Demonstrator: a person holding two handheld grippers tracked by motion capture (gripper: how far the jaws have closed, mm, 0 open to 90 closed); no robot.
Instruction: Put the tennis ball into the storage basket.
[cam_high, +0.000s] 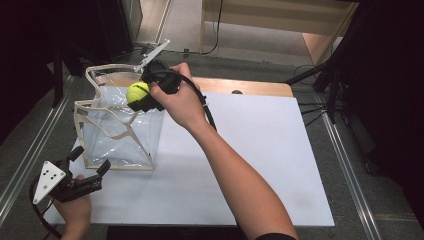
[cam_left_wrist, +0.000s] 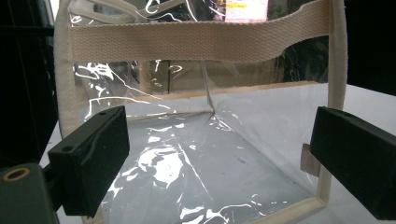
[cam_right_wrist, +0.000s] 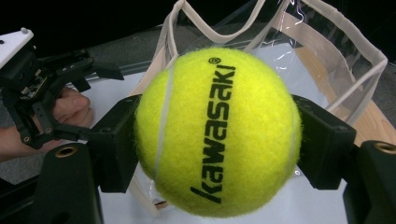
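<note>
While we hold the yellow tennis ball tight between the jaws of our right gripper, it hangs just above the clear bag. Our left gripper sits beside the bag, jaws wide apart, holding nothing.

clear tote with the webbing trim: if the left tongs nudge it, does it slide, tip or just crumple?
Likely crumples first: the clear tote has thin, wrinkled film walls, stiffened only by webbing trim. It looks empty, so probably light enough to slide on the smooth white table. Its sagging handles suggest floppiness. The left tongs are open beside it.
</note>
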